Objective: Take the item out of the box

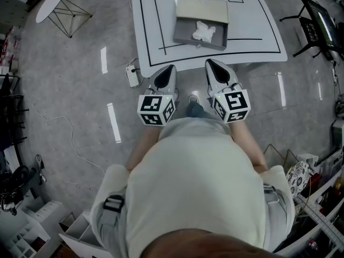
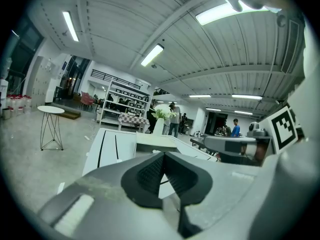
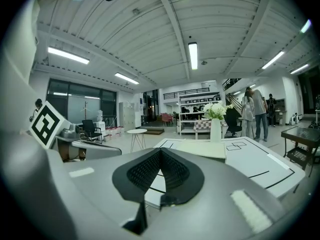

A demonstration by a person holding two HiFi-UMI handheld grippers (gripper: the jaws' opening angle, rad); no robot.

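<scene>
Looking down from the head view, I see my left claw and right claw side by side at the near edge of the white table. Both have their jaws pressed together on nothing. Only that view looks into the open grey box on the table, where the item lies, white and crumpled. My gripper views catch just the box's outside, with a vase of flowers beyond it.
</scene>
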